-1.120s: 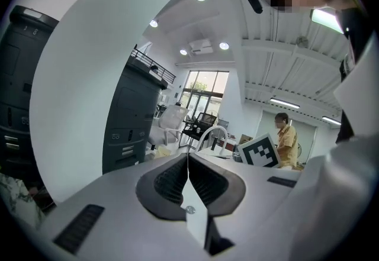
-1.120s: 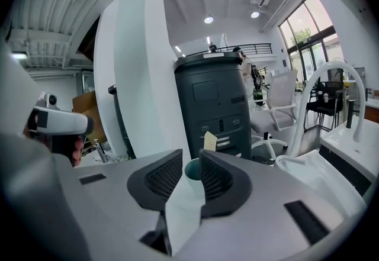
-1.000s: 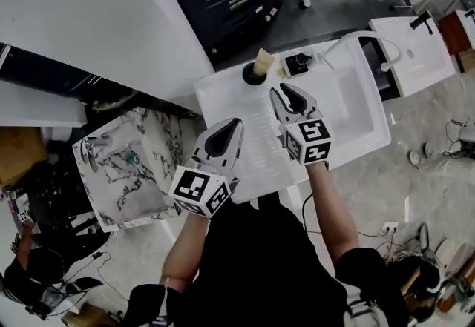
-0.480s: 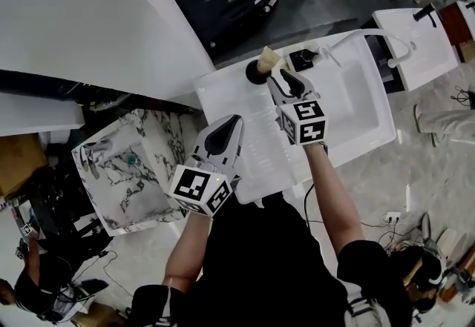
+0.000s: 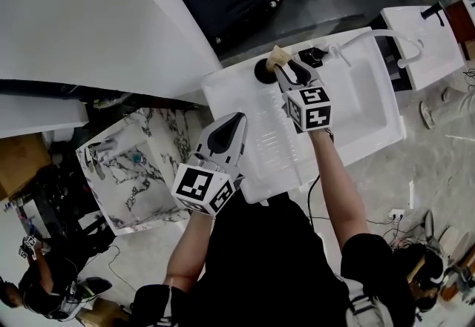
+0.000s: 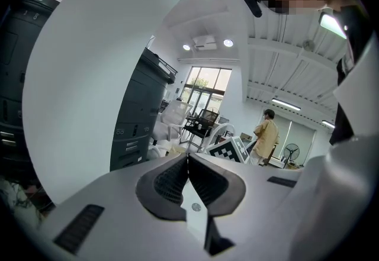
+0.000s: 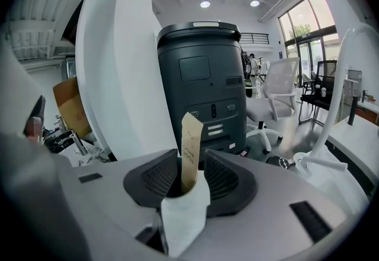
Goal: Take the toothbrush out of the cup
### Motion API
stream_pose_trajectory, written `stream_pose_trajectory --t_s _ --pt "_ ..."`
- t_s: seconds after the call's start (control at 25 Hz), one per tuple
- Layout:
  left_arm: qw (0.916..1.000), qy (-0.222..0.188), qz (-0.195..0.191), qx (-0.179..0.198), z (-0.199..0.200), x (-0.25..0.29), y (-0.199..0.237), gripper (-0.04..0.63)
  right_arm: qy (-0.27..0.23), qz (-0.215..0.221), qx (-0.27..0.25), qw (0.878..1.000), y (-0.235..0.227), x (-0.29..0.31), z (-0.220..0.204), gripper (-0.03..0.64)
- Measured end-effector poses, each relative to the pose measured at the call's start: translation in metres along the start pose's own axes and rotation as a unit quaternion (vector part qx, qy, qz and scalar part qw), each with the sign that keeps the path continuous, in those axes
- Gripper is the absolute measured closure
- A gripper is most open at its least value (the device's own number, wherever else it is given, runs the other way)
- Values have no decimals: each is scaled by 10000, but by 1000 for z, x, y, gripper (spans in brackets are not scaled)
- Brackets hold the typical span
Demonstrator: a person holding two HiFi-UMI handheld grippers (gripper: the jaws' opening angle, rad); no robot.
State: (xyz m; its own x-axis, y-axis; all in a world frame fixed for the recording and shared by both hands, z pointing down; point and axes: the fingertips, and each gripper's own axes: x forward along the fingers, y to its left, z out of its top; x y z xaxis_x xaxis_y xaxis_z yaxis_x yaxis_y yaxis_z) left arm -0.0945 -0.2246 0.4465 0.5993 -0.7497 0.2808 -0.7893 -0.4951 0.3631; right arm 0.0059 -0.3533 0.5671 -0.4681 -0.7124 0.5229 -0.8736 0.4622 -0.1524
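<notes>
Right gripper (image 5: 292, 67) moved forward to cup (image 5: 262, 72), jaws wide apart around toothbrush (image 5: 279, 57), left gripper (image 5: 238, 120) closed, empty

A black short-sleeved top (image 5: 260, 266) is worn. The left tongs (image 5: 239, 119) and right tongs (image 5: 289, 68) are moulded in pale grey, with black ribbed pads (image 6: 172, 180) and square-marker cubes (image 5: 202, 190).

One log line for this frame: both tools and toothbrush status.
right tool open, straddling toothbrush | toothbrush standing in cup, not gripped | left tool shut, empty
</notes>
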Motion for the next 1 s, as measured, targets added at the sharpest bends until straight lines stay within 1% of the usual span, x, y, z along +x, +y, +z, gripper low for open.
stream_pose_trajectory --t_s 0.4,0.8,0.88,1.0 --pt "10000 11 -30 -9 2 -3 3 577 29 -73 -19 10000 6 11 5 483" --pt "10000 -16 -27 5 0 -6 -1 577 88 -119 -151 9998 9 6 2 554" --pt "10000 -32 -18 15 1 -7 -3 577 61 -125 -188 9997 8 3 3 568" --pt "10000 -63 5 47 3 -9 -7 577 -44 -154 -191 9997 6 -2 8 572"
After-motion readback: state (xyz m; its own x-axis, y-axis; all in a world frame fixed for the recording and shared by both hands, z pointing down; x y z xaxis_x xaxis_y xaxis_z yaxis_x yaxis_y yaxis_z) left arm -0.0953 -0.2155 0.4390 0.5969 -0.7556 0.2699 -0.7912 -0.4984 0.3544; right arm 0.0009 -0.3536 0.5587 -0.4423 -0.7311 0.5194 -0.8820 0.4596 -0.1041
